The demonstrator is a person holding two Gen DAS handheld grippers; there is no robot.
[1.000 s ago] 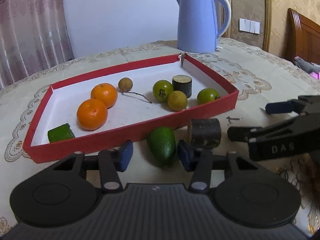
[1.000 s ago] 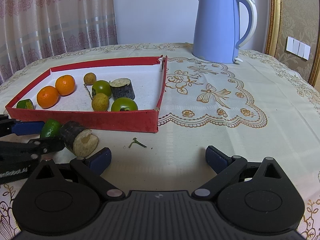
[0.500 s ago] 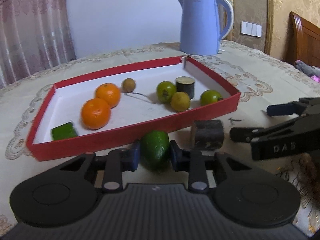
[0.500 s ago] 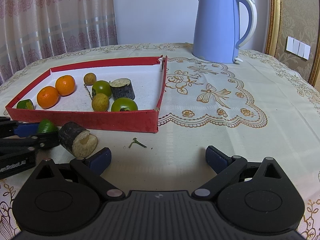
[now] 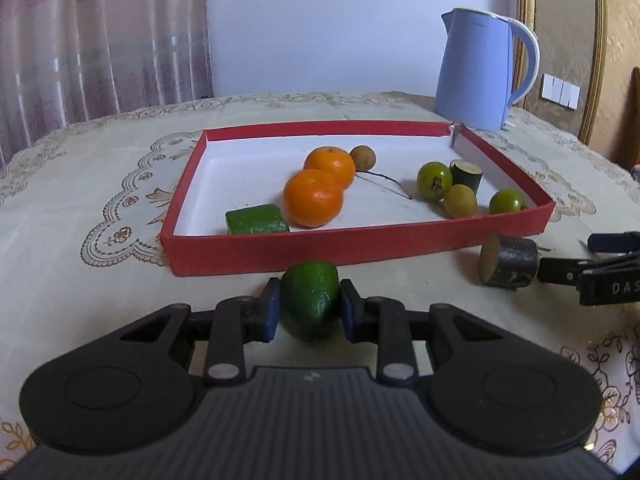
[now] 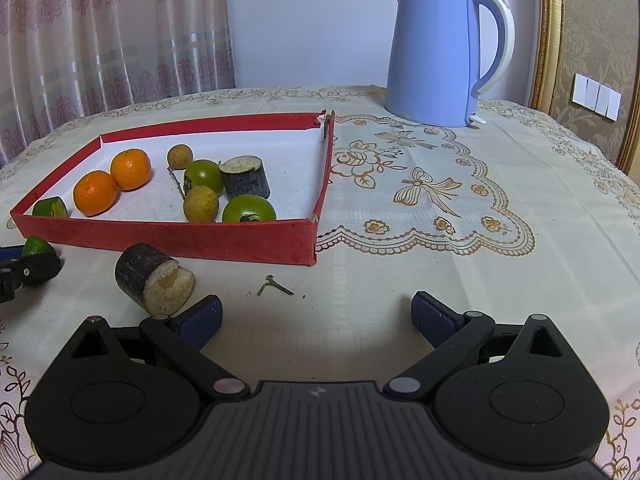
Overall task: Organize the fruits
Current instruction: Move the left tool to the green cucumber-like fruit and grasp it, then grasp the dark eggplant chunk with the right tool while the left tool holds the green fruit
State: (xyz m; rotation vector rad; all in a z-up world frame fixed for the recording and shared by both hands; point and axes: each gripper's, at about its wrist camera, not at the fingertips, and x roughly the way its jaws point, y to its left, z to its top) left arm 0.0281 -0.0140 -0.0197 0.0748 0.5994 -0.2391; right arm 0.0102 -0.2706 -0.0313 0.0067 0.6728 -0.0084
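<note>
Left hand-held gripper [image 5: 307, 306] squeezes the green fruit [image 5: 310, 300] just in front of the red tray [image 5: 360, 242], probably to lift it in with the oranges [image 5: 314, 198]. Right hand-held gripper [image 6: 316, 316] waits wide apart, holding nothing, on the table [image 6: 400, 264].

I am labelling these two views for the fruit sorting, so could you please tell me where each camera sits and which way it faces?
Left wrist: sits on the left claw, looks down along its fingers at the near wall of the red tray; the claw is shut on a green fruit piece.
Right wrist: sits on the right claw, which is open and empty, facing the tablecloth, with the tray to its left.
Shared: the tray, the blue kettle, the dark cut stalk piece, and each other's claw.
</note>
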